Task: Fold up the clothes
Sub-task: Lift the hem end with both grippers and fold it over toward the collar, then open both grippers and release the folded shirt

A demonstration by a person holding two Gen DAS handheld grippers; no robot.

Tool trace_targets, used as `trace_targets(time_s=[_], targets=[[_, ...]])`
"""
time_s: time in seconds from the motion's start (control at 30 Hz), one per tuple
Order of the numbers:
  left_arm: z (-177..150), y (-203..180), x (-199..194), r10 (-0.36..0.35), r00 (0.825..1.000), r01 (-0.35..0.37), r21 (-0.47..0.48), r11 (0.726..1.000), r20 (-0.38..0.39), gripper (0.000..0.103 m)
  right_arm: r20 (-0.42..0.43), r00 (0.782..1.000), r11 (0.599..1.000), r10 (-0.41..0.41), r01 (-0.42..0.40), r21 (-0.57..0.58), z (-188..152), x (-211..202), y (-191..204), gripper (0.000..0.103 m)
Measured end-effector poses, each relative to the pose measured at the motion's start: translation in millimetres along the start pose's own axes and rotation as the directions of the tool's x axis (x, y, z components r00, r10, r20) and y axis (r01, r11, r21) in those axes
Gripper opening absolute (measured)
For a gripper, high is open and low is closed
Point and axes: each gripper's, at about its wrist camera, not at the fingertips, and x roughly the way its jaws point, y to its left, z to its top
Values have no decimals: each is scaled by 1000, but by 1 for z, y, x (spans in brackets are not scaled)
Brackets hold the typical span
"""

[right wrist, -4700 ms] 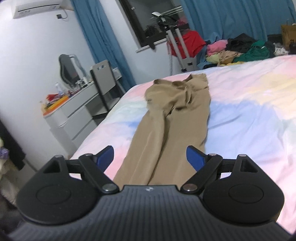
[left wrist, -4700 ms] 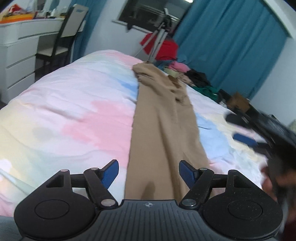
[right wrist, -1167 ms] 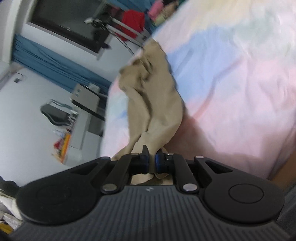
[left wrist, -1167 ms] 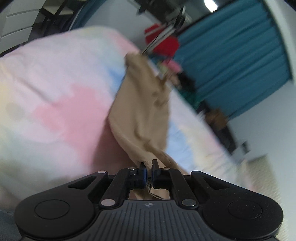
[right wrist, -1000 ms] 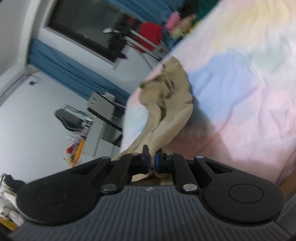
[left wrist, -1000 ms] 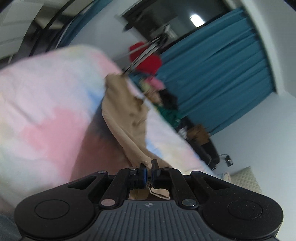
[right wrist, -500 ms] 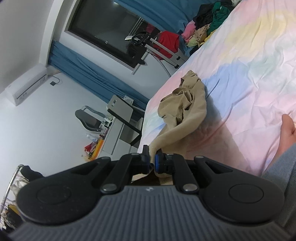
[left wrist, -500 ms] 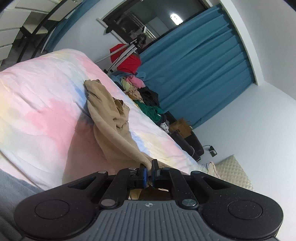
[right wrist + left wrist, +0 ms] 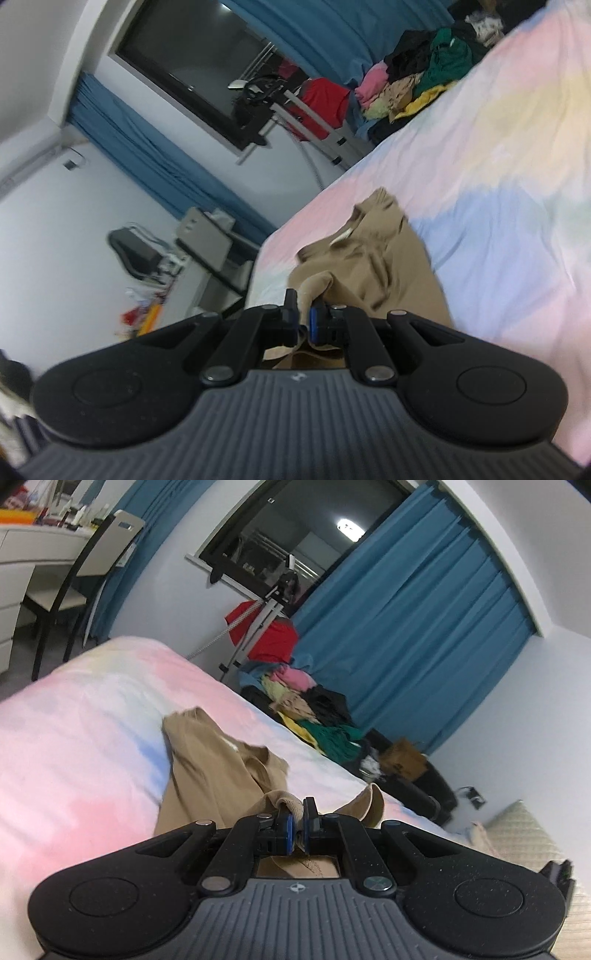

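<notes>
both hand-held grippers, left [image 9: 298,825] and right [image 9: 303,325], were clamped on the tan trousers [image 9: 207,771], whose leg ends had been carried from flat toward the waistband on the bed [image 9: 74,720], so the lengthwise fold looked nearly made.

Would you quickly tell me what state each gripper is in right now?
Left gripper: shut on the tan trousers.
Right gripper: shut on the tan trousers too.
</notes>
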Motion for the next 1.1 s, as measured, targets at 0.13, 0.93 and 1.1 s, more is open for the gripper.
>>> trace_targets(time_s=[0.13, 0.93, 1.1], targets=[[6, 18, 62, 44, 999, -44, 34, 998, -9, 6, -1, 999, 998, -51, 51, -29, 7, 54, -18, 9], [-22, 95, 195, 199, 972, -181, 134, 974, -128, 57, -95, 991, 988, -99, 86, -131, -13, 177, -78, 58], [-28, 78, 171, 216, 968, -190, 189, 963, -124, 74, -48, 998, 984, -29, 20, -179, -21, 147, -56, 85]])
